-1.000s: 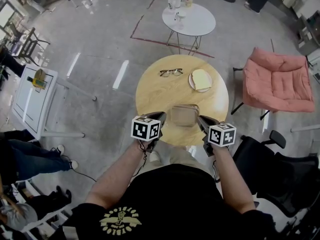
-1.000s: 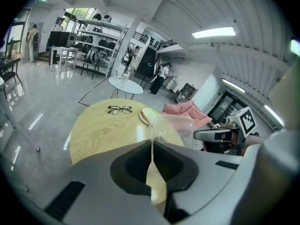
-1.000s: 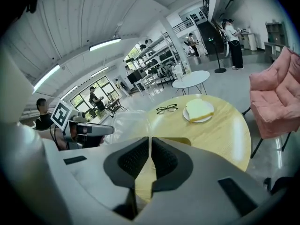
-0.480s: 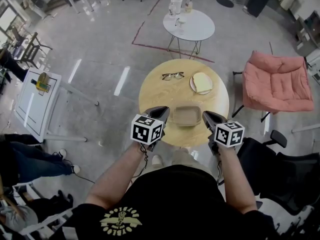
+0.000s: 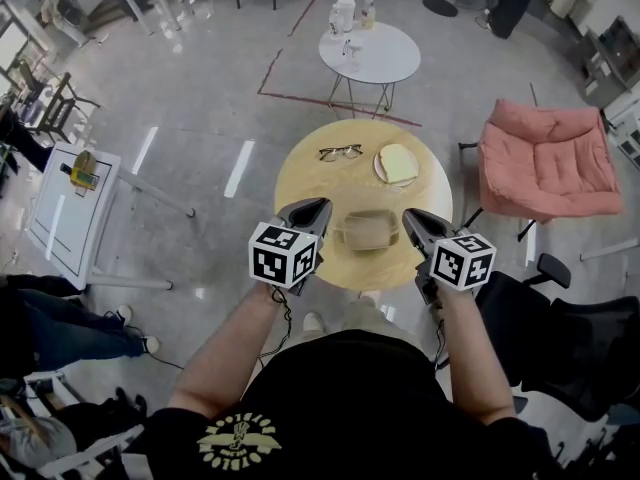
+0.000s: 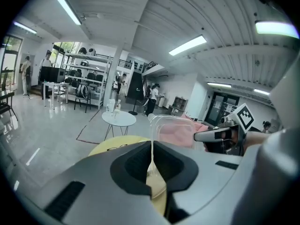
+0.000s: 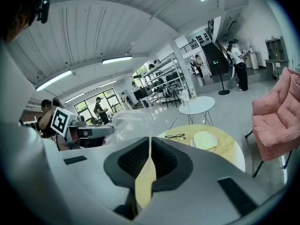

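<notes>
1. The round wooden table [image 5: 300,168] filled the middle of the head view. A pink armchair [image 5: 545,158] stood off to its right and a small white table [image 5: 385,58] beyond it.
2. The clear plastic box [image 5: 367,230] hung over the near half of the wooden table, strung between the two grippers. In the left gripper view it sat above the tabletop, apparently lifted clear.
3. The left gripper [image 5: 318,208] had its jaws pinched tight on the box's thin left rim, with only a sliver of plastic between them.
4. Same story for the right gripper [image 5: 408,218], clamped down on the opposite rim.
5. The box looked light, thin-walled and empty, so it would likely flex and be a bit slick. A pinch on each opposite rim, as here, seemed the sensible hold, kept level and not pushed inward.
6. A plate [image 5: 378,171] with a slice of bread [image 5: 400,160] lay on the far side of the wooden table.
7. Glasses [image 5: 341,152] lay just left of the plate, not touching it.
</notes>
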### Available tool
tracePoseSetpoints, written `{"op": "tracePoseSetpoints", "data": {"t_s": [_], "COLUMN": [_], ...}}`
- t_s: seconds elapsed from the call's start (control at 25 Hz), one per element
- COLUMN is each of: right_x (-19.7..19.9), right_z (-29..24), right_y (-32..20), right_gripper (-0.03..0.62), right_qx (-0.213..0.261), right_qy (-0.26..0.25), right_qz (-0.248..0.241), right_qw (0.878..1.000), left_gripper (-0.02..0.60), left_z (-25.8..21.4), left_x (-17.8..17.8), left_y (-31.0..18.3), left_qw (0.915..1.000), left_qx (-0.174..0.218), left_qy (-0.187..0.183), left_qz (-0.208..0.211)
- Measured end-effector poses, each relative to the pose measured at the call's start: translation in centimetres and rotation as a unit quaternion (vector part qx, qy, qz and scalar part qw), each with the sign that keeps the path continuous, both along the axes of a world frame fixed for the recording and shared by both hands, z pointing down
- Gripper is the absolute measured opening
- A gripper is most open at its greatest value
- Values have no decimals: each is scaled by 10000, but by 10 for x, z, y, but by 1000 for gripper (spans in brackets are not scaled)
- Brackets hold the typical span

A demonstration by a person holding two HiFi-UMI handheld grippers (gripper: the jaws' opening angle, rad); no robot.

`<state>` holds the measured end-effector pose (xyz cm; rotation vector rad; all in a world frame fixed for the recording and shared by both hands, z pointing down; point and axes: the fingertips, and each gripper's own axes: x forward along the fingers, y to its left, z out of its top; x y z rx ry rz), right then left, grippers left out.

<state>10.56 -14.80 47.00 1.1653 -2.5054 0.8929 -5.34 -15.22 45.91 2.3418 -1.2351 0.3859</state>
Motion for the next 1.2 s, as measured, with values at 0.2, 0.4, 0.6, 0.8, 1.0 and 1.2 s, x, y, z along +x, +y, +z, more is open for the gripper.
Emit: {"op": "tracePoseSetpoints", "data": {"t_s": [0.2, 0.4, 0.6, 0.8, 1.0, 1.2], "right_x": [2, 4, 4, 4, -3, -8], "right_z": [-29, -57, -80, -102, -127, -145], "right_y": [-1, -3, 1, 4, 9, 15], "right_gripper": [29, 29, 29, 29, 29, 29], "right_qx": [288, 652, 889, 1167, 1457, 1690], "right_qy": [-41, 96, 111, 228, 303, 436], "right_qz": [29, 61, 105, 140, 152, 153], "right_qw": [9996, 9978, 9959, 9928, 9888, 9845], "left_gripper": [26, 26, 26, 26, 26, 26], "left_z": [-33, -57, -80, -101, -124, -139], "left_x": [1, 4, 4, 4, -2, -8], "left_y": [2, 2, 3, 6, 10, 13], "left_qw": [9990, 9977, 9952, 9922, 9882, 9856], "left_qx": [404, 661, 964, 1224, 1514, 1667], "left_qy": [169, 64, -1, -31, -25, 17], "left_qz": [58, 99, 158, 229, 232, 266]}}
